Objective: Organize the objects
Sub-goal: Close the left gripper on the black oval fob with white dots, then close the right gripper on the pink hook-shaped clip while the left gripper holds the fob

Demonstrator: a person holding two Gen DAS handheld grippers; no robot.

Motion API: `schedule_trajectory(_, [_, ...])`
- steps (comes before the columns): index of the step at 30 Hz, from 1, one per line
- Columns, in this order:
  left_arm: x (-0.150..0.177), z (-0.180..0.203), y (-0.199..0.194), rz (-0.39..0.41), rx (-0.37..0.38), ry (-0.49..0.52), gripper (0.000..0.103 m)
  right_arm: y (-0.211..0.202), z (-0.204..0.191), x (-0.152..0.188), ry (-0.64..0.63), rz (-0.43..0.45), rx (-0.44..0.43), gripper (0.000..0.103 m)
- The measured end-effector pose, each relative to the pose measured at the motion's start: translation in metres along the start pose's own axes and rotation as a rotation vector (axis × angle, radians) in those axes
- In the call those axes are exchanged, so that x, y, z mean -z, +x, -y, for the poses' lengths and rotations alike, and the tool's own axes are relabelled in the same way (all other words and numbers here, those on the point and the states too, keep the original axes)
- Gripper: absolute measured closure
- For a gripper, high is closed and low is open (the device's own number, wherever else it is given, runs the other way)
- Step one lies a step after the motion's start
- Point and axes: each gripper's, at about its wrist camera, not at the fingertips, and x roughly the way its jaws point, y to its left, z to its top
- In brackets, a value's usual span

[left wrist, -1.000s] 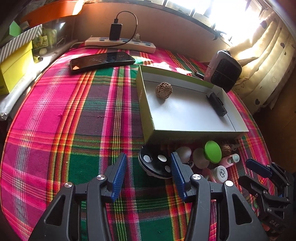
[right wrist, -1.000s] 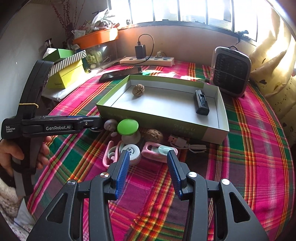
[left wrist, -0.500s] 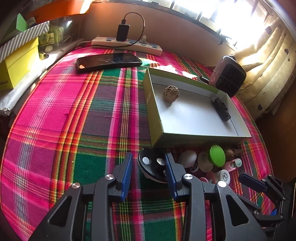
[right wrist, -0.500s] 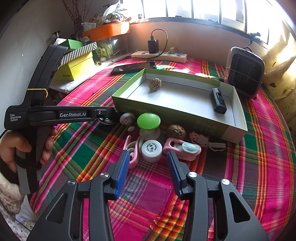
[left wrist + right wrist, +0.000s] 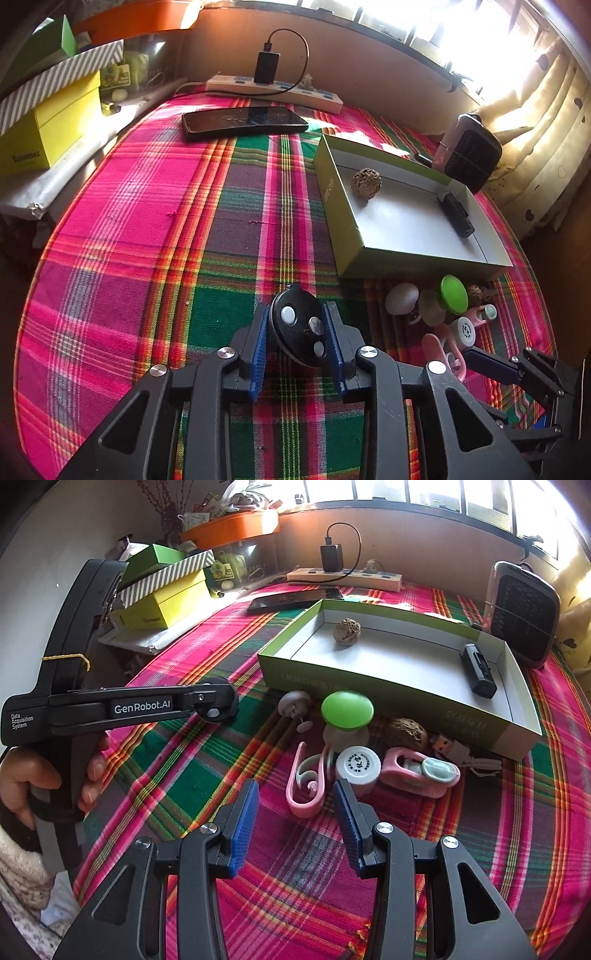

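My left gripper point(image 5: 296, 314) has its jaws closing, and the blue pads press on both sides of a black round disc point(image 5: 299, 328) with pale dots, tipped up on edge above the plaid cloth. The right wrist view shows this disc point(image 5: 218, 701) in the left gripper point(image 5: 207, 705), left of the pile. My right gripper point(image 5: 295, 790) stands open just short of a pink clip point(image 5: 300, 809), touching nothing. A green-walled box point(image 5: 330, 192) holds a walnut point(image 5: 365, 183) and a small black device point(image 5: 456, 216).
In front of the box point(image 5: 369, 694) lie a green-capped piece point(image 5: 347, 709), a white round jar point(image 5: 358, 766), a pink clipper point(image 5: 417, 771), another walnut point(image 5: 406, 731) and a USB cable point(image 5: 454, 746). A phone point(image 5: 243, 120), power strip point(image 5: 273, 90), heater point(image 5: 469, 158) and yellow box point(image 5: 48, 129) line the far edges.
The left jaws have come together onto the black disc, which now stands tilted between the pads. The right gripper has drifted closer to the pile, still equally wide.
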Motion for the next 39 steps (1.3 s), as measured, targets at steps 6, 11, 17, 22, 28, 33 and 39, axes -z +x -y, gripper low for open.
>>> schedule_trajectory(6, [0.0, -0.004, -0.001, -0.001, 0.006, -0.005, 0.076, 0.008, -0.002, -0.005, 0.004, -0.008, 0.014, 0.06])
schedule_trajectory(11, [-0.001, -0.004, 0.0, 0.0, 0.011, -0.011, 0.076, 0.013, -0.003, -0.007, 0.007, -0.009, 0.026, 0.06])
schedule_trajectory(17, [-0.002, -0.005, 0.001, 0.0, 0.014, -0.012, 0.076, 0.015, -0.005, -0.008, 0.003, -0.004, 0.042, 0.06])
schedule_trajectory(22, [-0.004, -0.004, 0.002, 0.001, 0.01, -0.005, 0.076, 0.015, -0.004, -0.007, 0.007, 0.002, 0.062, 0.067])
schedule_trajectory(28, [-0.004, -0.004, 0.002, 0.002, 0.013, -0.011, 0.077, 0.014, -0.001, -0.007, 0.017, 0.004, 0.079, 0.079])
schedule_trajectory(33, [-0.004, -0.006, 0.001, 0.006, 0.016, -0.014, 0.078, 0.014, -0.001, -0.007, 0.018, 0.005, 0.079, 0.079])
schedule_trajectory(39, [-0.003, -0.006, 0.001, 0.01, 0.017, -0.012, 0.078, 0.014, -0.001, -0.007, 0.018, 0.005, 0.079, 0.079])
